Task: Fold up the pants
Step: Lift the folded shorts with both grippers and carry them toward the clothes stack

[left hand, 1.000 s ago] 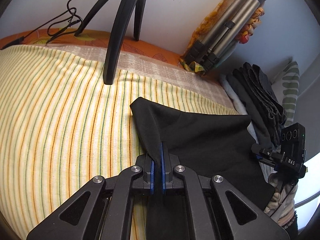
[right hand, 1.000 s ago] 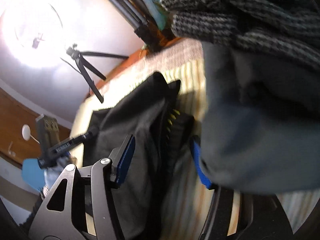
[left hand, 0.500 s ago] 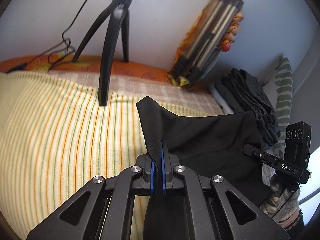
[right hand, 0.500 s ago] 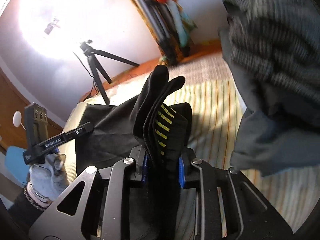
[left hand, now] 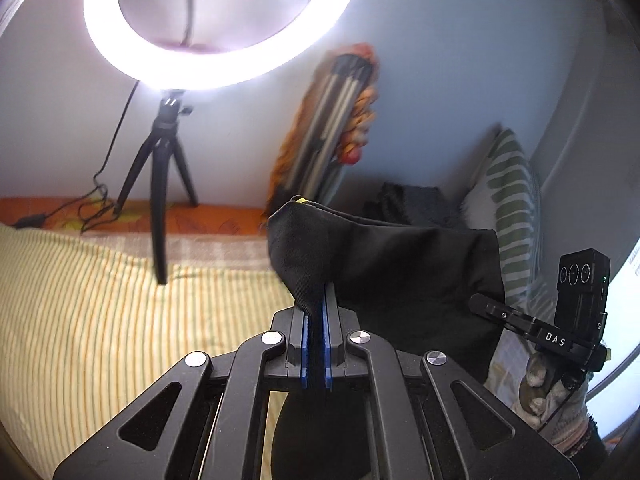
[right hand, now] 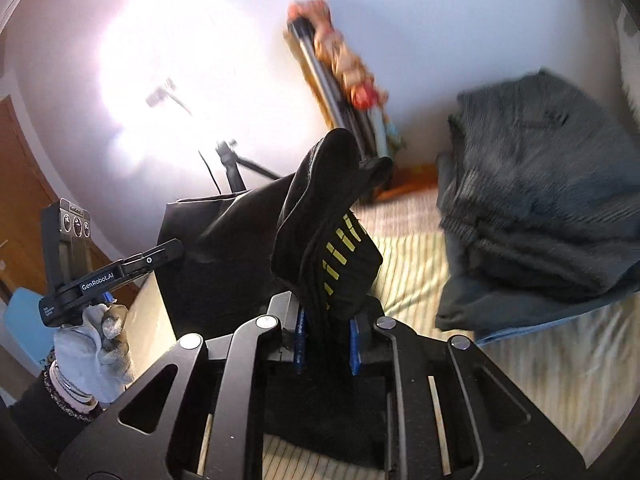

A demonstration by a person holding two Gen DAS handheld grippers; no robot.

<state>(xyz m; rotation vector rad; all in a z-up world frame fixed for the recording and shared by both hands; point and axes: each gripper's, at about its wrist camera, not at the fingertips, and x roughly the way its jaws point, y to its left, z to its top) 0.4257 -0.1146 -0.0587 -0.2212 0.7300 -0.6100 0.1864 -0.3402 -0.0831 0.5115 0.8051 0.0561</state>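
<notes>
Left wrist: pale wall, lit ring light [left hand: 220,24] on a black tripod [left hand: 160,184] standing on the yellow striped bedspread [left hand: 100,320]; folded tripod [left hand: 332,128] leans on wall, striped pillow [left hand: 512,208] at right. Left gripper [left hand: 316,344] clamped on black pants [left hand: 400,272], held up off the bed. Right wrist: same wall, glare from the light, stack of dark folded clothes [right hand: 540,208] on the bedspread [right hand: 560,380] at right. Right gripper [right hand: 326,340] pinches a thick bunch of pants [right hand: 320,232] with yellow dashes; the fabric spans toward the left gripper [right hand: 104,276] in a gloved hand [right hand: 96,352].
</notes>
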